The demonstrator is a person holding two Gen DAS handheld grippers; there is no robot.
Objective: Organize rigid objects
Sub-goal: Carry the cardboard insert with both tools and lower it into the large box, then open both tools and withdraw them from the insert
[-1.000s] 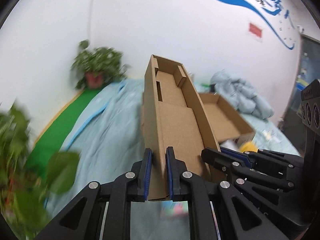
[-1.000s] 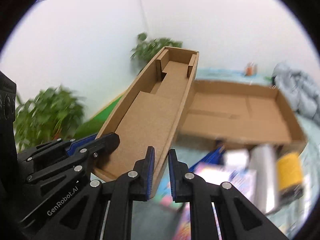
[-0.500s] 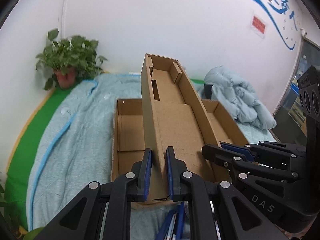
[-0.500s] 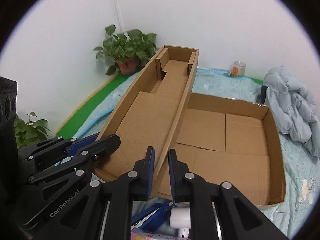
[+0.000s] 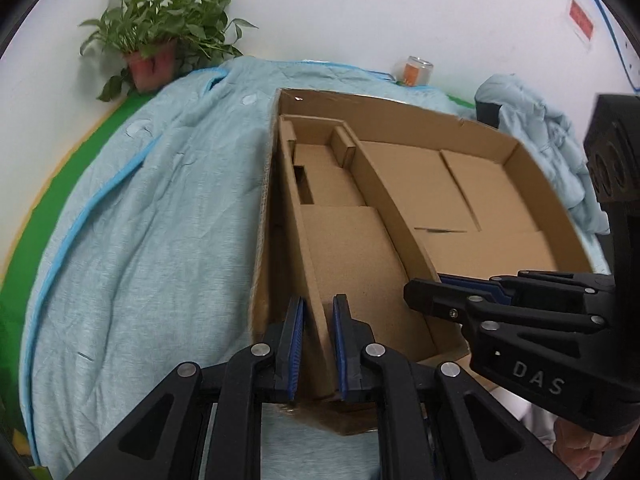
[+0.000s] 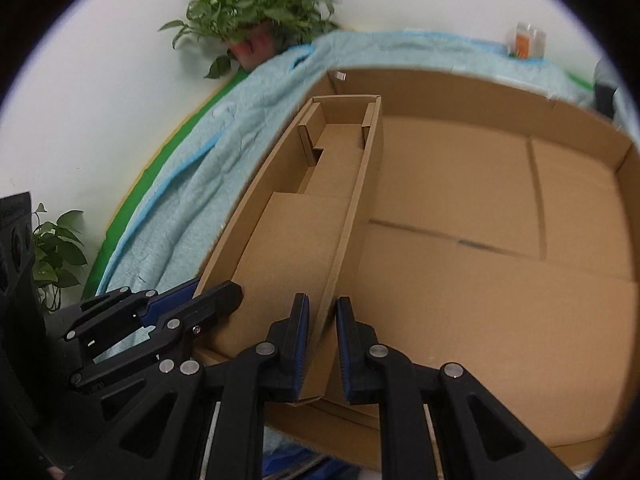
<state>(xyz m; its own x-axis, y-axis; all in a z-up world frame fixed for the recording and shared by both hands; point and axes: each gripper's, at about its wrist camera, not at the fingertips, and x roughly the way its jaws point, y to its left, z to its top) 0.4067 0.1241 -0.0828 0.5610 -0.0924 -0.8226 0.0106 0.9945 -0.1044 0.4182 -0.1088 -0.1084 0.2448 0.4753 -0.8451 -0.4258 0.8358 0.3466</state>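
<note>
Left gripper (image 5: pixel 317 344) – grips narrow box (image 5: pixel 344 248) | base hidden – large box (image 5: pixel 480 200)

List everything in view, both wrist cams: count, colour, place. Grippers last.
narrow cardboard tray: 1, brown, held by both grippers, inside the large box along its left wall
large cardboard box: 1, brown, open-topped, on the blanket
blanket: 1, light blue, spread under the box
green mat: 1, green, along the blanket's left edge
potted plant: 1, green leaves in a reddish pot, far left corner by the wall
second plant: 1, green, left edge of the right wrist view
jar: 1, clear with orange label, at the far wall
padded jacket: 1, pale blue, right of the box
left gripper: 1, black with blue pads, on the tray's left wall
right gripper: 1, black with blue pads, on the tray's right wall
</note>
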